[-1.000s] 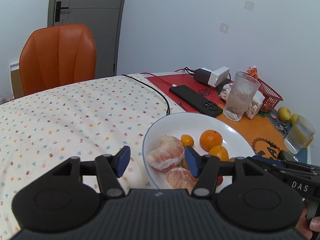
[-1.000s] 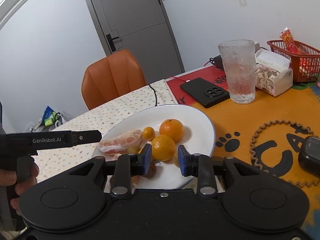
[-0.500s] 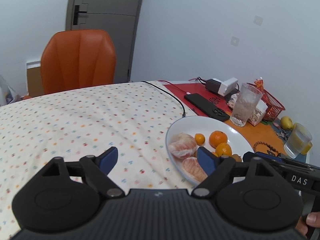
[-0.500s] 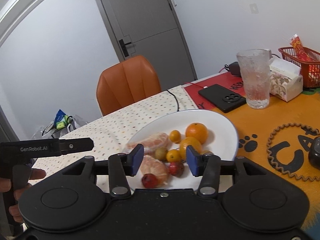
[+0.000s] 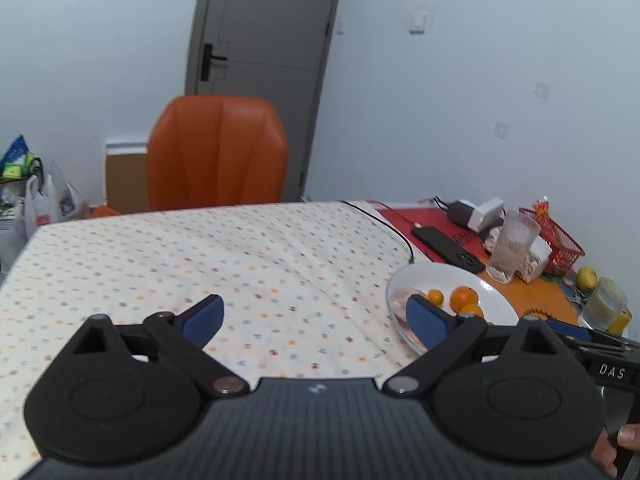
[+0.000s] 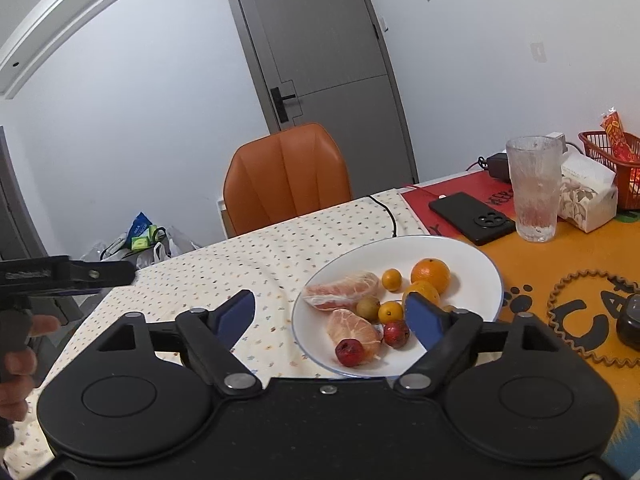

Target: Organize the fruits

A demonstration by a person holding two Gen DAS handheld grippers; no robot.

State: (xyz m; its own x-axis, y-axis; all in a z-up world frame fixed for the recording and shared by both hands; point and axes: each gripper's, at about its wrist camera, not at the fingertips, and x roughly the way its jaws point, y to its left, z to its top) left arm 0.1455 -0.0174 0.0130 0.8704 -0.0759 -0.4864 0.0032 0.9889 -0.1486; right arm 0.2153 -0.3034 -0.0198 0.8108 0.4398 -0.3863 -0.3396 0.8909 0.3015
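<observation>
A white plate [image 6: 476,256] on the table holds two peeled citrus pieces [image 6: 344,290], two oranges [image 6: 431,274], small kumquats [image 6: 391,279], a greenish fruit [image 6: 368,307] and two red fruits [image 6: 350,353]. My right gripper [image 6: 332,316] is open and empty, raised above the plate's near left side. My left gripper [image 5: 316,316] is open and empty, above the dotted tablecloth [image 5: 240,264], left of the plate [image 5: 492,286].
A glass [image 6: 534,188], black phone [image 6: 472,218], tissue box [image 6: 586,192] and red basket [image 6: 608,160] stand behind the plate. A lemon [image 5: 586,278] and a cup [image 5: 604,310] sit at the right. An orange chair [image 5: 218,152] stands at the far edge.
Both grippers have pulled back and up from the plate and opened wider. The left gripper has shifted left over the tablecloth. The fruits stay on the plate.
</observation>
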